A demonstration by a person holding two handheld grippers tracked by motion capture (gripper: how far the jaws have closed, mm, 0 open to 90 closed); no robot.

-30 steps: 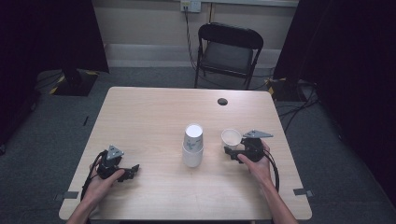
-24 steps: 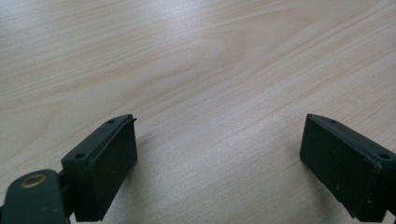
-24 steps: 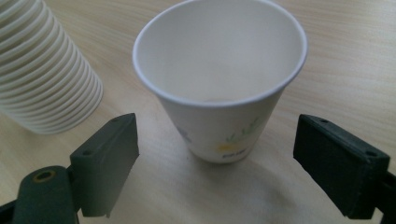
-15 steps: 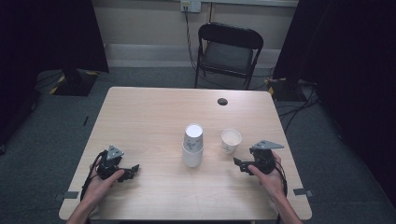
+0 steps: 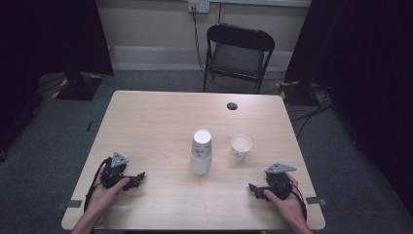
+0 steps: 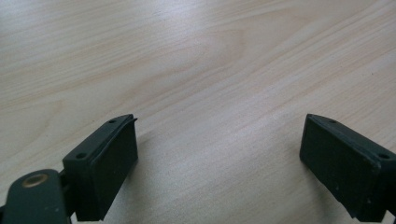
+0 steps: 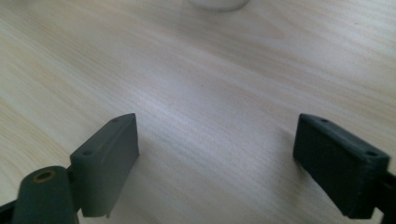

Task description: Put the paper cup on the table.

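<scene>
Overhead, pale wooden table [image 5: 146,122] on grey carpet [image 5: 53,131], both grippers' jaws spread, empty.

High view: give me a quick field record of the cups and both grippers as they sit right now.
stack: white paper cups stacked upside down, mid-table
single cup: white paper cup standing upright, mouth up, beside the stack on its right, apart from it
left gripper: open, nothing between the jaws, low over the light wooden table near the front left
right gripper: open, holding nothing, near the front right, clear of the upright cup
other: small dark round cap near the far edge
</scene>
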